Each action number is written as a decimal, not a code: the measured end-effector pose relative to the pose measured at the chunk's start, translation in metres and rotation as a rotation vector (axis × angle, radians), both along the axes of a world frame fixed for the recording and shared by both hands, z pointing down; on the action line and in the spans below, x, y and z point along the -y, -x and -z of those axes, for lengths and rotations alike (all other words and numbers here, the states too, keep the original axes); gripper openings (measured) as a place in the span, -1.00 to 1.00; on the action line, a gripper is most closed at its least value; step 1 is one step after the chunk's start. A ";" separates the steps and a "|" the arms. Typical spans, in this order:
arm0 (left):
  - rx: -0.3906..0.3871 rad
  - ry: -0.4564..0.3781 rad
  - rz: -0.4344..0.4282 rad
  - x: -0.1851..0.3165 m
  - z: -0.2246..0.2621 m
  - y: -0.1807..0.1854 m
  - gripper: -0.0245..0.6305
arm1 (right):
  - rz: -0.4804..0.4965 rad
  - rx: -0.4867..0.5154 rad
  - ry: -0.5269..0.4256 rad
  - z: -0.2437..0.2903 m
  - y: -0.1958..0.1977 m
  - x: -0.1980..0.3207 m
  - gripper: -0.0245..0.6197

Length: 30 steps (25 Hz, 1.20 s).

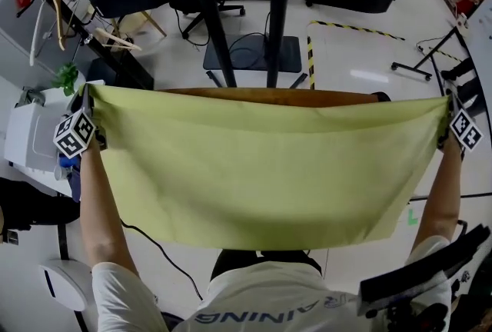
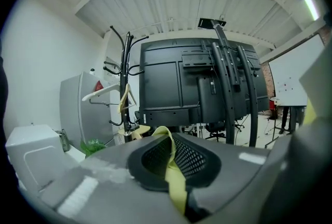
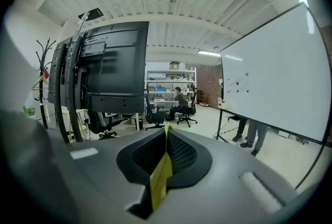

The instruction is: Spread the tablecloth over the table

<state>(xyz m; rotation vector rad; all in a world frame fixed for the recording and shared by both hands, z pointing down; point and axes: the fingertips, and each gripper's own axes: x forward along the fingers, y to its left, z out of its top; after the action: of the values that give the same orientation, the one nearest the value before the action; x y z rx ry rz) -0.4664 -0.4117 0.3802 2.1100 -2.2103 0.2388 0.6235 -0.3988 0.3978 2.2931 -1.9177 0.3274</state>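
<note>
A yellow-green tablecloth [image 1: 261, 177] hangs stretched wide between both hands in the head view, hiding most of the brown table [image 1: 277, 97], of which only the far edge shows. My left gripper [image 1: 86, 104] is shut on the cloth's upper left corner. My right gripper [image 1: 449, 109] is shut on the upper right corner. In the left gripper view a strip of tablecloth [image 2: 174, 171] is pinched between the closed jaws of the left gripper [image 2: 168, 153]. The right gripper view shows a thin fold of tablecloth [image 3: 162, 173] clamped the same way in the right gripper [image 3: 165, 155].
A black screen stand with its base plate [image 1: 254, 54] rises just beyond the table. A coat rack with hangers [image 1: 73, 8] stands at the far left, a white box [image 1: 31, 138] beside my left arm. A whiteboard [image 3: 275, 78] and seated person [image 3: 180, 98] lie further off.
</note>
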 end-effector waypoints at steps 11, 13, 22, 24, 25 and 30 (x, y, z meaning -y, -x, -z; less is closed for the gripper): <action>-0.011 0.074 0.011 0.075 -0.071 0.011 -0.91 | 0.031 -0.020 0.108 -0.060 0.015 0.066 -0.90; -0.020 0.100 0.012 0.089 -0.088 0.011 -0.91 | 0.042 -0.033 0.138 -0.074 0.022 0.080 -0.90; -0.083 0.184 0.036 0.138 -0.145 0.023 -0.91 | -0.024 0.013 0.178 -0.115 0.007 0.120 -0.90; -0.075 0.179 0.047 0.153 -0.146 0.027 -0.91 | -0.023 0.000 0.170 -0.114 -0.001 0.126 -0.90; -0.067 0.186 0.053 0.159 -0.150 0.029 -0.91 | -0.017 -0.006 0.164 -0.114 -0.003 0.130 -0.90; -0.053 0.191 0.097 0.179 -0.178 0.034 -0.91 | -0.006 0.017 0.099 -0.121 -0.004 0.150 -0.90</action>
<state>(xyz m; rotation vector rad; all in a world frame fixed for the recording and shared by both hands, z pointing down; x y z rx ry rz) -0.5001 -0.5903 0.5586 1.8849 -2.1572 0.3671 0.6280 -0.5486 0.5188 2.2409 -1.8581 0.4337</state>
